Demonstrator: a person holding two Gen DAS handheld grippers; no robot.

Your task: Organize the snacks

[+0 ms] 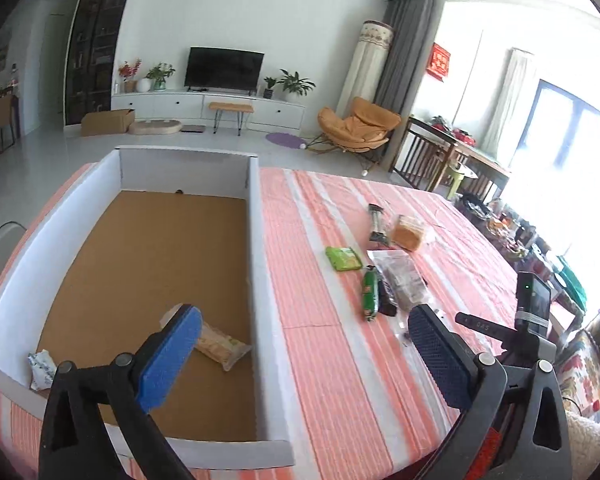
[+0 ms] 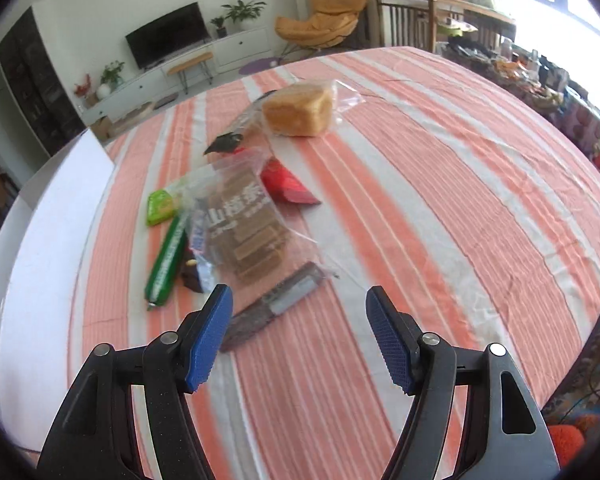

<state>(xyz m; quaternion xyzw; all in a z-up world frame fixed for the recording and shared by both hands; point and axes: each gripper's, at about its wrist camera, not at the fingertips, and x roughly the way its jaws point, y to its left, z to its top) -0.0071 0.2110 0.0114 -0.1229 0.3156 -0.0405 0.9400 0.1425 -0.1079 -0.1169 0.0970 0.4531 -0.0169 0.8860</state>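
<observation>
A white-walled cardboard box (image 1: 256, 240) with a brown floor sits on the left of the striped table. Inside it lie a clear packet of pale biscuits (image 1: 220, 346) and a white wrapper (image 1: 42, 368). My left gripper (image 1: 303, 314) hangs open and empty over the box's right wall. Loose snacks lie to the right: a bagged bread block (image 2: 298, 110), a clear bag of brown slices (image 2: 244, 224), a green sausage stick (image 2: 166, 260), a green packet (image 2: 162, 206), a red packet (image 2: 286, 184) and a dark bar (image 2: 276, 304). My right gripper (image 2: 298, 292) is open just above the bar's near end, pads not touching it.
The pink-and-white striped tablecloth (image 2: 440, 200) covers the table. The box wall (image 2: 48, 240) stands at the left of the right wrist view. Cluttered shelves (image 1: 512, 236) line the table's right side. A clear chair (image 1: 0, 248) stands beyond the left edge.
</observation>
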